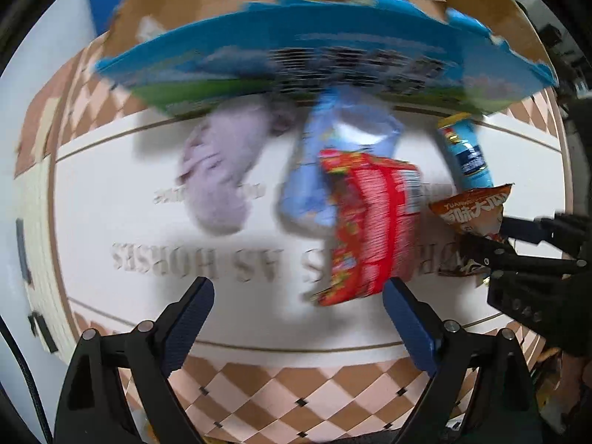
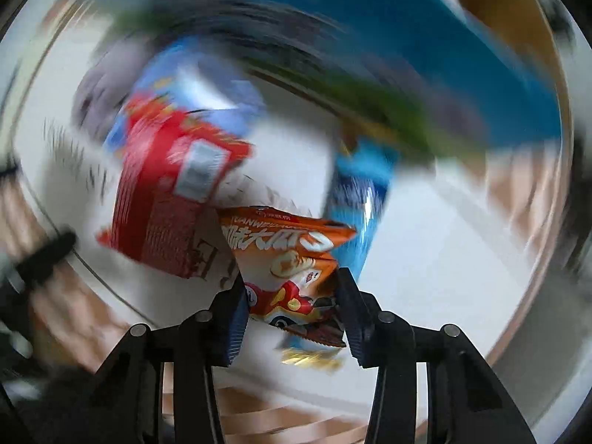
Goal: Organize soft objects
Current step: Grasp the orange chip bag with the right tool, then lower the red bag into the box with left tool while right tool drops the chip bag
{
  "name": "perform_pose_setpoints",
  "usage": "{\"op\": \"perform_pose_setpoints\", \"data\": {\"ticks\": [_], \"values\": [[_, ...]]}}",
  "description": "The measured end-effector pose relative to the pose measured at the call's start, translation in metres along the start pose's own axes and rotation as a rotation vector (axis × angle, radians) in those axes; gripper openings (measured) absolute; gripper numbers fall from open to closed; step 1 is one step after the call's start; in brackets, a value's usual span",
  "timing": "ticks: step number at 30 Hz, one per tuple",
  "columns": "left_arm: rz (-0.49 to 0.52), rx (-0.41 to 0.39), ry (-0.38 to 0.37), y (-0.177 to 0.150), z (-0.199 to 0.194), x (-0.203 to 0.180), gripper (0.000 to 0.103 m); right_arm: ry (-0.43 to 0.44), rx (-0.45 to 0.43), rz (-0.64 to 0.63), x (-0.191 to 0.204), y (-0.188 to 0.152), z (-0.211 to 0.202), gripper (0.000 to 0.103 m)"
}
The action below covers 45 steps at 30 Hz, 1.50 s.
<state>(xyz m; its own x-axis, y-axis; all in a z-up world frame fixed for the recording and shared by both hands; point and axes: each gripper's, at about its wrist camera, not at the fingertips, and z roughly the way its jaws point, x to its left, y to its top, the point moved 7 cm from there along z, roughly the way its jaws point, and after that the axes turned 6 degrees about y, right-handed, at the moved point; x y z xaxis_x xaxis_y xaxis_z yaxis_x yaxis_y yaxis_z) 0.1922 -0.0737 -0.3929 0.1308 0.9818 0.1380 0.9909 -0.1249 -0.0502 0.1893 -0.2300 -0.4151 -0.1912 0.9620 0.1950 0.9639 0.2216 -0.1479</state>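
orange snack bag (image 2: 292, 277) clamped in the right gripper (image 2: 292, 318); left gripper (image 1: 298, 318) spread wide, holding nothing, beside red packet (image 1: 370, 222).

The left gripper (image 1: 298, 309) is hanging above the table with its two blue-padded fingers (image 1: 192, 318) spread wide apart, and nothing is sitting between them. The right gripper (image 2: 290, 301) is pinching an orange snack bag (image 2: 292, 259) by its lower part, with one finger pressing on each side of the bag. In the left camera's view, the right gripper is reaching in from the right side, and its black fingers (image 1: 492, 249) are pointing toward the left while clamping that same bag.
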Motion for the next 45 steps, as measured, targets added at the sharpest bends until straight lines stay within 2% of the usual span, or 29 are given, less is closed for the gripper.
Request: {"op": "perform_pose_setpoints", "data": {"ticks": [4, 6, 8, 9, 11, 16, 21, 26, 31, 34, 36, 39, 42, 45], "values": [[0.059, 0.040, -0.010, 0.013, 0.017, -0.031, 0.093, 0.166, -0.006, 0.254, -0.038, -0.012, 0.000, 0.046], [0.089, 0.062, 0.002, 0.018, 0.027, -0.044, 0.093, 0.199, -0.007, 0.309, -0.048, -0.018, 0.001, 0.046], [0.111, 0.076, 0.020, 0.021, 0.035, -0.052, 0.092, 0.196, -0.011, 0.332, -0.058, -0.024, 0.000, 0.046], [0.119, 0.080, 0.037, 0.022, 0.039, -0.055, 0.089, 0.190, -0.010, 0.332, -0.059, -0.026, -0.001, 0.046], [0.120, 0.105, 0.047, 0.020, 0.045, -0.058, 0.051, 0.181, -0.010, 0.330, -0.061, -0.030, -0.001, 0.046], [0.079, 0.104, 0.043, 0.008, 0.037, -0.048, 0.047, 0.165, -0.021, 0.322, -0.060, -0.043, -0.005, 0.045], [0.003, 0.092, -0.067, -0.012, -0.003, -0.024, 0.047, 0.204, -0.043, 0.304, -0.038, -0.044, -0.024, 0.045], [-0.072, 0.018, -0.174, -0.006, -0.072, 0.009, 0.047, 0.290, -0.114, 0.256, -0.015, -0.048, -0.079, 0.044], [-0.103, -0.103, -0.247, 0.050, -0.144, 0.040, 0.047, 0.346, -0.235, 0.197, 0.013, -0.021, -0.167, 0.044], [-0.101, -0.141, -0.226, 0.089, -0.156, 0.042, 0.047, 0.341, -0.291, 0.173, 0.022, 0.015, -0.194, 0.044], [-0.092, -0.131, -0.205, 0.117, -0.148, 0.051, 0.047, 0.303, -0.316, 0.188, 0.019, 0.049, -0.199, 0.044], [-0.092, -0.070, -0.191, 0.152, -0.115, 0.060, 0.047, 0.247, -0.314, 0.227, 0.004, 0.092, -0.193, 0.044], [-0.076, 0.006, -0.162, 0.178, -0.077, 0.056, 0.047, 0.208, -0.270, 0.270, -0.011, 0.128, -0.175, 0.044], [-0.069, 0.081, -0.172, 0.197, -0.045, 0.053, 0.047, 0.174, -0.210, 0.295, -0.021, 0.154, -0.149, 0.044]]}}
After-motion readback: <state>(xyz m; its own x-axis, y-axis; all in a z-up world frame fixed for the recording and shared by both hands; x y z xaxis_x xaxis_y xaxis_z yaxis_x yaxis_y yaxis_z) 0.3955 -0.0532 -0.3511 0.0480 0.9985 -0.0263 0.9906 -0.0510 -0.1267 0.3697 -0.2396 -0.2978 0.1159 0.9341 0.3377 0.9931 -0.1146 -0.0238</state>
